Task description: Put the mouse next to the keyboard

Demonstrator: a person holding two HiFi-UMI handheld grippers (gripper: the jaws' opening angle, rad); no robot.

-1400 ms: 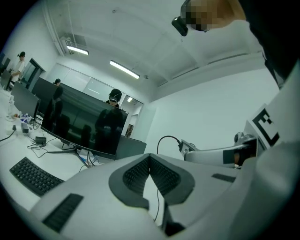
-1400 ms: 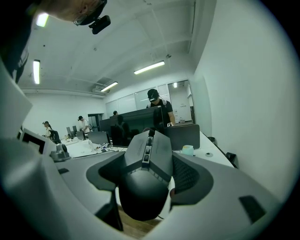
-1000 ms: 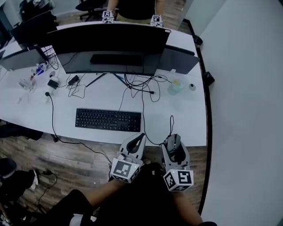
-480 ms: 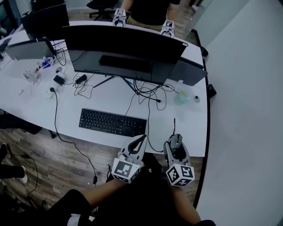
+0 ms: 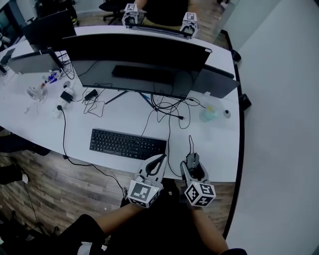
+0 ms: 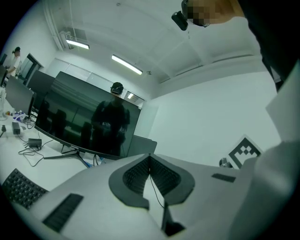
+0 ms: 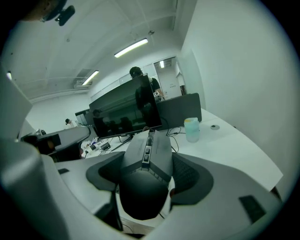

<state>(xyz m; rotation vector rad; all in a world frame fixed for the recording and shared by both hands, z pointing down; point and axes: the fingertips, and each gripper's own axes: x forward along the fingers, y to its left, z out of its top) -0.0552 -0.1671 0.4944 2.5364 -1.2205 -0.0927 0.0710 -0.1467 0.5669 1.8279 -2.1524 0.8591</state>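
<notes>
Mouse (image 5: 194,166) is sitting clamped between the jaws of the right gripper (image 5: 192,160), which is pressing its dark pads against the mouse's two flanks; in the right gripper view the black body is filling the gap, its wheel and buttons facing up and its nose pointing toward the monitor (image 5: 134,54). It is hovering at the near edge of the white desk (image 5: 219,144), to the right of the keyboard (image 5: 128,144) and nearer the person than the keyboard's right end, with a strip of bare desk showing between the two; whether its underside is touching the desk, I cannot tell. Its thin black cable (image 5: 190,143) is running up from the nose and looping away across the desk toward the tangle of wires under the monitor.

The left gripper (image 5: 160,159) is hanging just beside the right one, over the desk edge by the keyboard's right corner; its jaws are meeting at their tips and gripping nothing, with only a sliver of desk and a thin wire showing through the slot lower down.

A pale translucent container (image 5: 209,113) is standing well beyond the mouse, near a small round object (image 5: 227,113); on the far side of the desk another person is holding a pair of marker-cubed grippers (image 5: 130,10).
</notes>
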